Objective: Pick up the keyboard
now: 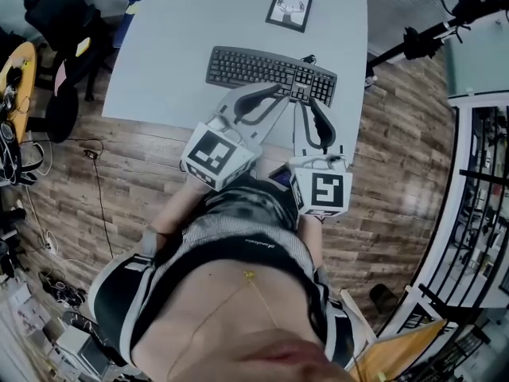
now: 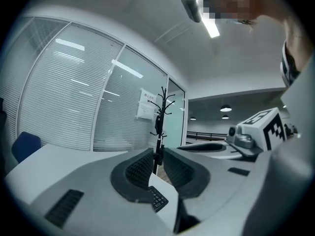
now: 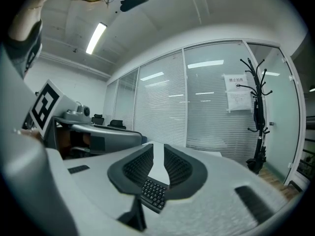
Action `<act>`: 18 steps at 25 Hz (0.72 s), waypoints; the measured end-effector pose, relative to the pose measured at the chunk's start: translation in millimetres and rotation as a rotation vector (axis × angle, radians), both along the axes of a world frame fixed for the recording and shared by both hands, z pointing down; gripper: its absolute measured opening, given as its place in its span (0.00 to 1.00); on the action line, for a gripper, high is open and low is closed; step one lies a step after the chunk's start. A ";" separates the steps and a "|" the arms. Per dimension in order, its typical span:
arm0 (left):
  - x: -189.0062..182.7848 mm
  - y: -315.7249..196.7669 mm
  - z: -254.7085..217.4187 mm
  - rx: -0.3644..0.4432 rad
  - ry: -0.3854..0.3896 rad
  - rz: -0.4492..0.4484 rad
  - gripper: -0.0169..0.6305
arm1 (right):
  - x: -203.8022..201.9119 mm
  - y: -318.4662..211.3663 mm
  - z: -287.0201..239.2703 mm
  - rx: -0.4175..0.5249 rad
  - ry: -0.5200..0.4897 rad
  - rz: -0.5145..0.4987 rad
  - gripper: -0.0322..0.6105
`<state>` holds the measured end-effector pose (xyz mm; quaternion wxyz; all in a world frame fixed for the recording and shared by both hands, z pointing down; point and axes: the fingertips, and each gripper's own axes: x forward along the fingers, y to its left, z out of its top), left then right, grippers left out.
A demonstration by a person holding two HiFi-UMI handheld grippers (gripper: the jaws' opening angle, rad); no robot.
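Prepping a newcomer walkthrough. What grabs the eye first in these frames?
The dark keyboard lies across the near half of the pale table. The left gripper and right gripper point side by side at its near edge, with their jaws a narrow gap apart and nothing clamped. A black-framed card sits alone at the table's far end.

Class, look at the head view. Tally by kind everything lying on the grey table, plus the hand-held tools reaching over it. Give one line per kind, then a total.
Keyboard: 1
Card with a black-and-white print: 1
Tools: 2, the left tool and the right tool
Total: 4
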<state>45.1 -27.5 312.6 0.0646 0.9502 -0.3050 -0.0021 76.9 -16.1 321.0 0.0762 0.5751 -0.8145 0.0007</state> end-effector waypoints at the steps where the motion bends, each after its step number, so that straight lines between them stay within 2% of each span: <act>1: -0.8 -3.4 0.1 -0.002 0.001 0.004 0.09 | 0.0 -3.0 0.4 -0.003 -0.001 0.004 0.16; 18: -6.7 -62.9 10.2 -0.044 0.028 0.046 0.09 | -11.7 -64.5 12.0 -0.036 0.038 0.003 0.16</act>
